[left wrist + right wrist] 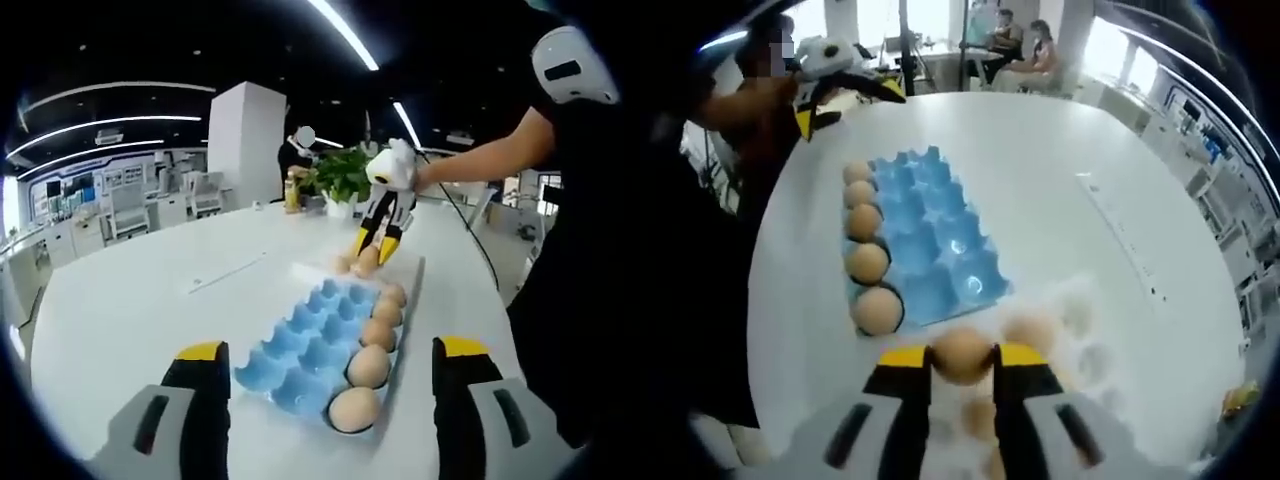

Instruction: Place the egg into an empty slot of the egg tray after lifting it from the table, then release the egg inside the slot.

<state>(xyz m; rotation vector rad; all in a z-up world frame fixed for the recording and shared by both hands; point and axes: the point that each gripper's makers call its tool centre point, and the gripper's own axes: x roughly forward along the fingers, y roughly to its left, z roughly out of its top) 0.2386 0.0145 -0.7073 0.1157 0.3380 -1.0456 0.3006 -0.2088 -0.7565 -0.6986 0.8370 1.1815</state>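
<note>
Left gripper view: left hand-held gripper (pixel 325 375) jaws apart, idle before the egg tray (pixel 300 350); right gripper view: right hand-held gripper (pixel 961 362) clamped on the egg (pixel 961 354), at 6 o'clock from the tray on the tabletop (pixel 1060 190); judged lift step; next, carry to an empty slot.

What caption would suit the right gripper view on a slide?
Right gripper holds an egg between its yellow-tipped fingers above a white table, near a blue egg tray with five eggs along one edge.
</note>
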